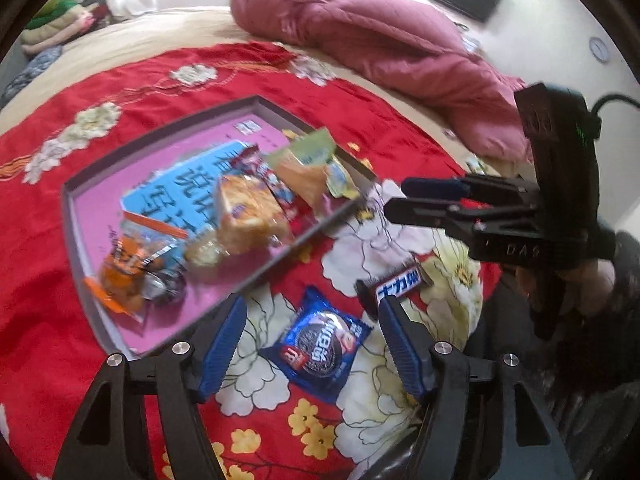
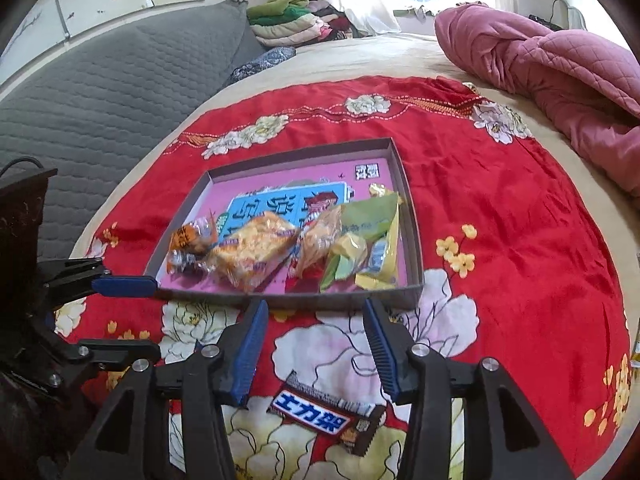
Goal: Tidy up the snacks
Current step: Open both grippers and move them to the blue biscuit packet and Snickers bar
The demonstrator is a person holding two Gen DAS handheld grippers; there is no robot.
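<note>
A blue cookie packet (image 1: 320,344) lies flat on the red flowered cloth (image 1: 48,288) between the fingers of my left gripper (image 1: 312,340), which is open; the pads do not touch it. A brown chocolate bar (image 2: 328,416) lies on the cloth just below my right gripper (image 2: 316,344), also open with nothing between its pads. The same bar (image 1: 394,284) shows in the left wrist view, below the right gripper (image 1: 404,198). Beyond both stands a shallow grey tray (image 2: 288,300) with a pink floor, holding a bread packet (image 2: 256,252), an orange packet (image 2: 188,240) and a green packet (image 2: 368,216).
The cloth covers a bed. A pink quilt (image 2: 560,68) is bunched at the far right, a grey padded headboard (image 2: 100,88) runs along the left, and folded clothes (image 2: 296,20) are stacked at the back. The left gripper (image 2: 132,318) shows at the left edge of the right wrist view.
</note>
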